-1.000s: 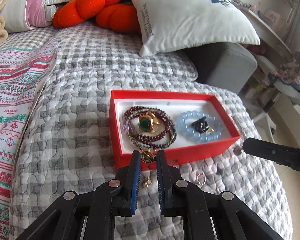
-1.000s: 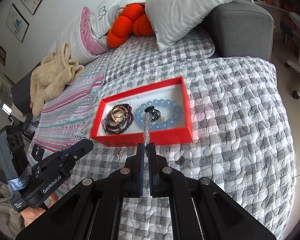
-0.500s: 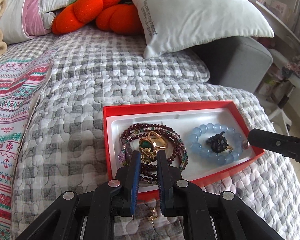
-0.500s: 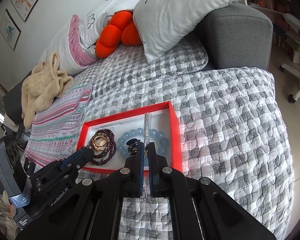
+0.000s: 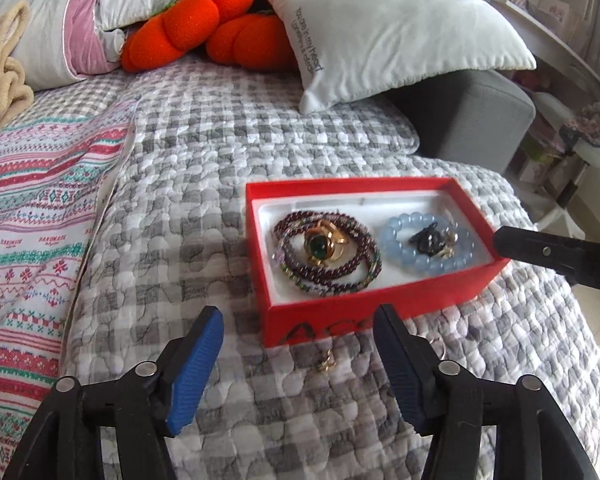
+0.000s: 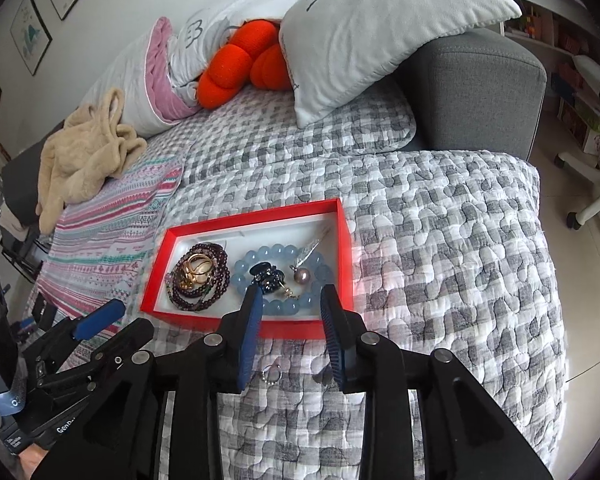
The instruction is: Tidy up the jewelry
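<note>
Left wrist view: pillow (image 5: pixel 400 36) reads "You are in my heart"; both tongs opening, empty.

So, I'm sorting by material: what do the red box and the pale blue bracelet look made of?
Red box: seemingly matte cardboard, thin straight walls, white lining inside. Pale blue bracelet: round translucent glossy beads, probably stone or glass; the look alone can't tell which.

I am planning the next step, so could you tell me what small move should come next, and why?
Probably lower the left gripper onto the small gold piece on the quilt just in front of the red box. Both grippers' jaws are opening with nothing between them, and that piece and a ring lie outside the box.
</note>
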`<state>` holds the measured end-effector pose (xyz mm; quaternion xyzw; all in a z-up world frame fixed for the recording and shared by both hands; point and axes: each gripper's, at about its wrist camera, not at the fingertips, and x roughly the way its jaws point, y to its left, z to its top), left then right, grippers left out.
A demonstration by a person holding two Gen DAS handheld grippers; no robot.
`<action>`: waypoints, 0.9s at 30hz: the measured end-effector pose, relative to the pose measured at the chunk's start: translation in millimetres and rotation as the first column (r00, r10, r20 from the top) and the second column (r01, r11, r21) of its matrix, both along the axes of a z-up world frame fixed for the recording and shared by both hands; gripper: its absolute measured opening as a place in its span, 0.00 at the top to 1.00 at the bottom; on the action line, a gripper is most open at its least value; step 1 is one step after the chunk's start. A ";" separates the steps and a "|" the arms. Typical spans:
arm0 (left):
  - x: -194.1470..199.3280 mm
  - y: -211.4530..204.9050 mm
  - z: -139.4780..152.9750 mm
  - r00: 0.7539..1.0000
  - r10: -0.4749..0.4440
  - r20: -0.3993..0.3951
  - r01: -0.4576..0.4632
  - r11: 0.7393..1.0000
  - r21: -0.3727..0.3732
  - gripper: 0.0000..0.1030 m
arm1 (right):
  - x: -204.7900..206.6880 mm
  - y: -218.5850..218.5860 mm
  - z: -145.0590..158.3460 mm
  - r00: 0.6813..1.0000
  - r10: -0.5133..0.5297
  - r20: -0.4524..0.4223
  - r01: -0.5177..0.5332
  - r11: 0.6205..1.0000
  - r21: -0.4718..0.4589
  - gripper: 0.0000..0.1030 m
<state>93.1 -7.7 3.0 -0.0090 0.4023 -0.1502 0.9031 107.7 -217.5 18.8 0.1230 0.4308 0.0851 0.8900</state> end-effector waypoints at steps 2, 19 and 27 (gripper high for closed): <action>-4.8 6.0 -5.9 1.000 0.010 -0.022 -0.009 1.000 0.025 0.30 | -9.4 2.6 -1.4 1.000 0.012 0.000 -0.012 1.000 -0.028 0.59; -19.2 -1.9 -52.8 0.990 -0.116 -0.086 0.121 0.991 0.052 0.35 | -38.4 13.5 -40.7 0.993 0.024 -0.113 -0.044 0.983 -0.177 0.47; -2.8 -17.2 -53.7 0.977 -0.169 -0.130 0.165 0.986 -0.039 0.67 | -35.0 15.3 -47.5 0.990 0.030 -0.136 -0.054 0.983 -0.174 0.47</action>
